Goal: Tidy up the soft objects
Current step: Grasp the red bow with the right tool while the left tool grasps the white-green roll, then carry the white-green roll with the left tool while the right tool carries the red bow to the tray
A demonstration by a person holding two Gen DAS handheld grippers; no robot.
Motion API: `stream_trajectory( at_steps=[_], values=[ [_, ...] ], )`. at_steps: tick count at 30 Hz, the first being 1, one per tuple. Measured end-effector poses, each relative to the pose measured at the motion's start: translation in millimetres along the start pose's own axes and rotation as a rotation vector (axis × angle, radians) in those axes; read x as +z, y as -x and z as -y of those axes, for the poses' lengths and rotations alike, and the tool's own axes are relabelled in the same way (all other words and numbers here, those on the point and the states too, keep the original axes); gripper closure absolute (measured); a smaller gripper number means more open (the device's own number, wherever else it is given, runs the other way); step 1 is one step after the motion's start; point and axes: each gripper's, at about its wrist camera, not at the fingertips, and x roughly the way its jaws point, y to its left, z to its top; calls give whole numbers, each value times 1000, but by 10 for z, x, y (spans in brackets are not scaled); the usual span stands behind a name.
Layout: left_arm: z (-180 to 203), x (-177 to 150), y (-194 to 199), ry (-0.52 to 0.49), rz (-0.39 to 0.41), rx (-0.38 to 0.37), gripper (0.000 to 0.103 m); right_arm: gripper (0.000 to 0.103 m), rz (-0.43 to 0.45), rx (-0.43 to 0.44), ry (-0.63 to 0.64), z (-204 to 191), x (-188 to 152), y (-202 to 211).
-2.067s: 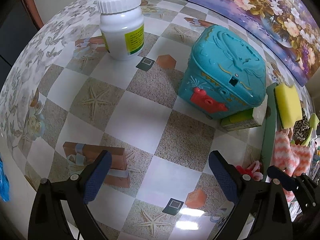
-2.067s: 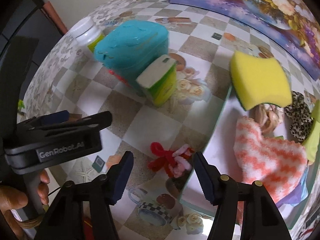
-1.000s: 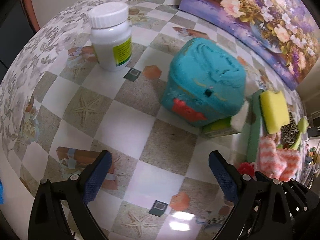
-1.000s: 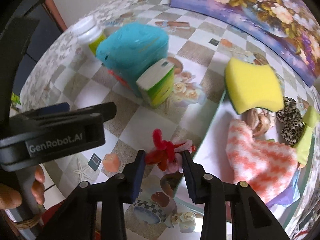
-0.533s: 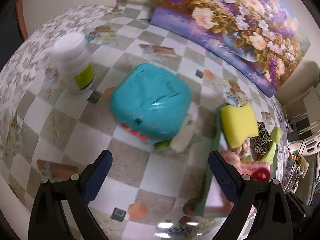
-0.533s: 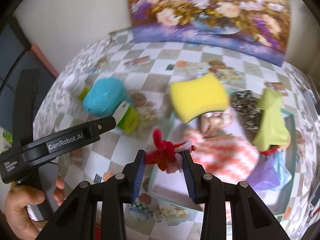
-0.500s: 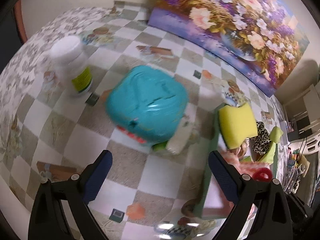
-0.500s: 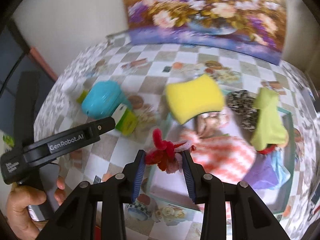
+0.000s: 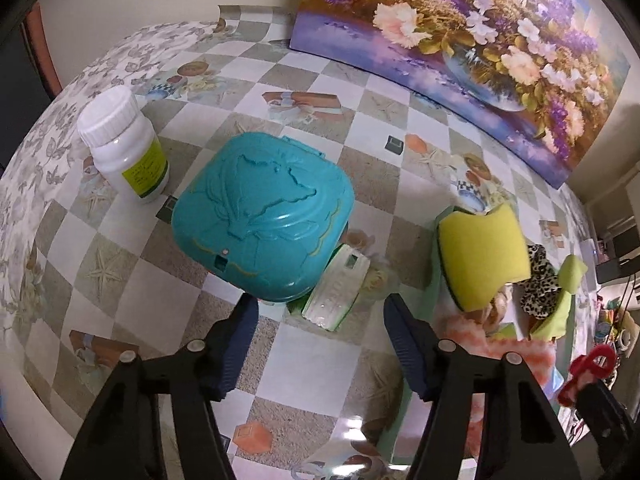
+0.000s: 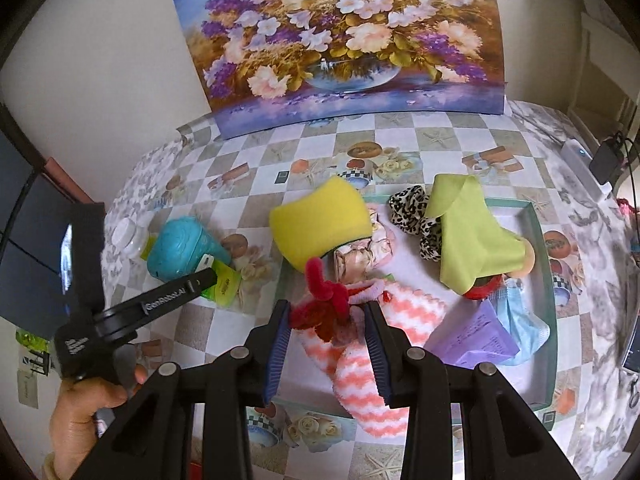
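My right gripper is shut on a red and pink pipe-cleaner toy and holds it above the left part of the green-rimmed tray. The toy also shows at the right edge of the left wrist view. In the tray lie a yellow sponge, an orange-and-white knit cloth, a leopard scrunchie, a lime cloth, a purple cloth and a blue mask. My left gripper is open and empty, high above a green-and-white pack.
A teal plastic box stands on the checkered tablecloth with the pack against it. A white bottle stands to its left. A flower painting leans on the wall behind. A dark device sits at the far right.
My right gripper closed on the pipe-cleaner toy, lifted it off the table and carried it right, over the tray. My left gripper rose and its jaws narrowed somewhat.
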Motion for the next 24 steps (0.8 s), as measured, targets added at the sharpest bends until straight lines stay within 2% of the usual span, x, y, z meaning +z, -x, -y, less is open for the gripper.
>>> stream_trajectory(
  at_steps=[2,6,8,10,19,24],
  values=[
    [-3,0,-24,2,-1,11,54,64,4,6,-3,18,3,10],
    [8,1,-38,-3,6,12,58,64,6,14,-10,61,13,29],
    [31,-10,-47,-15,2,5,67,64,9,17,-13,84,20,37],
    [59,-21,-59,-27,-5,7,70,64,14,20,-18,104,26,51],
    [76,-52,-101,-48,-7,8,75,64,9,10,-39,199,46,39],
    [108,-83,21,-58,10,-76,76,64,4,-8,-65,291,55,27]
  ],
)
